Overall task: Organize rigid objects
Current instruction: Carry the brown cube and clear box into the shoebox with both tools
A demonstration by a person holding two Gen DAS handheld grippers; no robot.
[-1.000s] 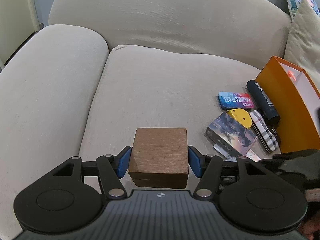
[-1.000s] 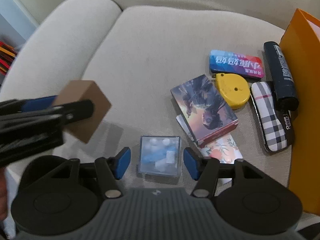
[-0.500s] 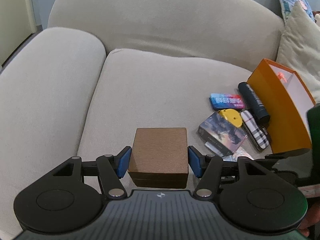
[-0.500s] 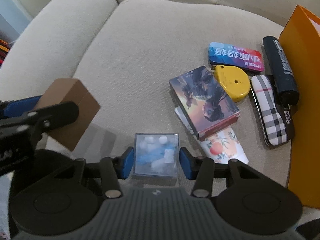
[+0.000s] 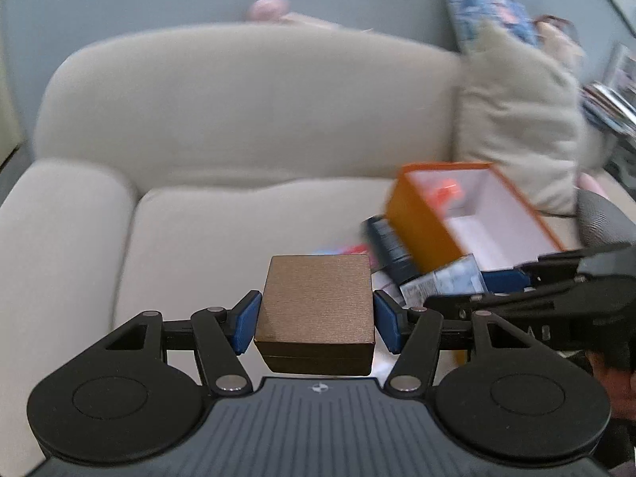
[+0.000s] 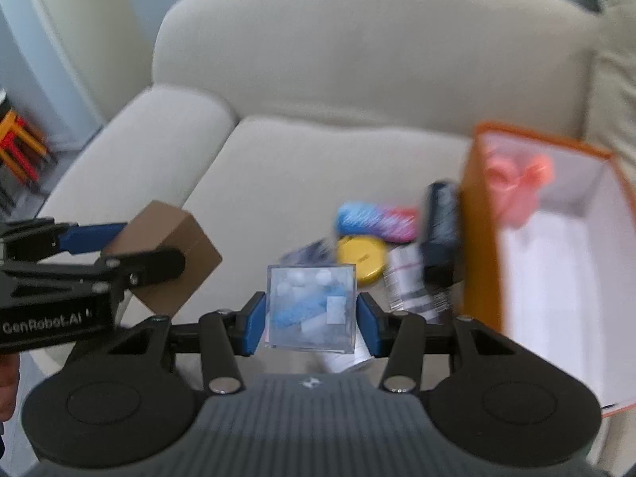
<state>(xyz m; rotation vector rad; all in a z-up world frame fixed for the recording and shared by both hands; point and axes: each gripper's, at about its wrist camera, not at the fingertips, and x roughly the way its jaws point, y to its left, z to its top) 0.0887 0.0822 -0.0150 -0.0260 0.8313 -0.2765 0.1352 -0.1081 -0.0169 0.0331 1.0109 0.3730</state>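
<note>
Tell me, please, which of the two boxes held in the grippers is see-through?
The clear plastic cube in the right gripper: blue and white pieces show through its walls. The brown cardboard box in the left gripper is opaque.

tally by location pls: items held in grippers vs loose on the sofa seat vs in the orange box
Held in grippers: 2, brown box in left gripper, clear box in right gripper
Loose on seat, blurred: at least 5
In orange box: 1 pinkish-orange item
Total: at least 8
</note>
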